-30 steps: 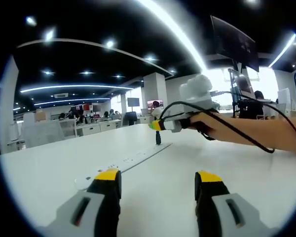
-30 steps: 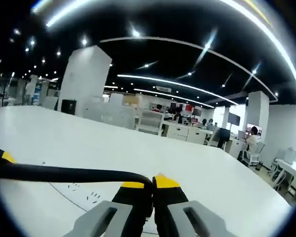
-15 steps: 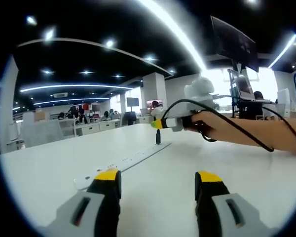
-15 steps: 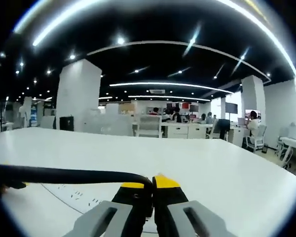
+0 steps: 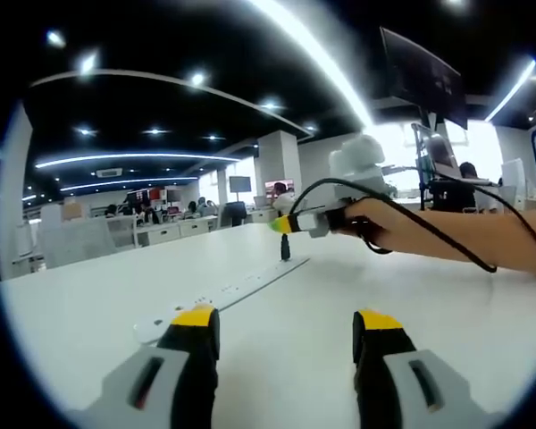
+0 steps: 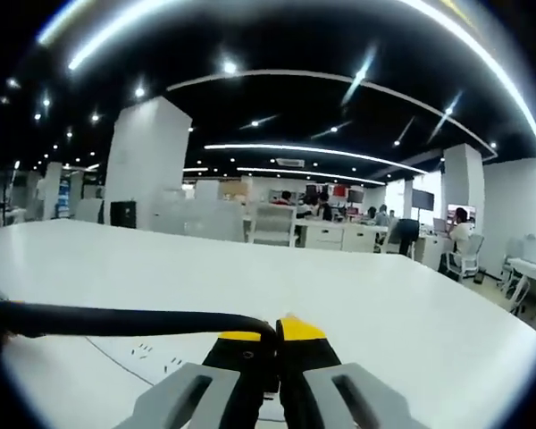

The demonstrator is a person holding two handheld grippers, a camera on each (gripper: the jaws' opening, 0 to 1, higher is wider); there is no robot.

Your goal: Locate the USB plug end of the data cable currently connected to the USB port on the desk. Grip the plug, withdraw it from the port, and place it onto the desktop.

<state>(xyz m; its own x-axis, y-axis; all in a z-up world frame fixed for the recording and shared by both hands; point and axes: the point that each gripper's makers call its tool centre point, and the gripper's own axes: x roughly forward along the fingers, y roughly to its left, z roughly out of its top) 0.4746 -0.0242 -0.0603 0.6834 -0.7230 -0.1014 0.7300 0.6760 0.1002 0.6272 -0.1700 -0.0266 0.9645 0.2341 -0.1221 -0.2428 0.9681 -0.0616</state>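
My left gripper [image 5: 286, 335] hangs low over the white desk [image 5: 89, 304], its two yellow-tipped jaws standing well apart with nothing between them; from its view, a long white power strip [image 5: 232, 290] lies on the desk running from about seven o'clock up toward twelve.

At the far end of that strip a short dark plug [image 5: 286, 248] stands upright; whether it is seated in a port or just lifted clear I cannot tell at this size. My right gripper [image 5: 284, 225] comes in from three o'clock, its yellow tips just above that dark plug, with my forearm [image 5: 464, 237] stretched behind it and a black cable [image 5: 402, 219] looping over the arm.

In the right gripper view my own jaws [image 6: 277, 335] are pressed together, the yellow tips touching; they clench the end of the black data cable [image 6: 116, 320], which runs away from the tips toward nine o'clock, lying just over the desk [image 6: 339, 286]. The plug itself is hidden between the jaws. Faint markings of the power strip [image 6: 152, 356] show on the desk at about eight o'clock from the tips.

Beyond the desk stand a white pillar [image 6: 147, 161], rows of office desks and ceiling strip lights.
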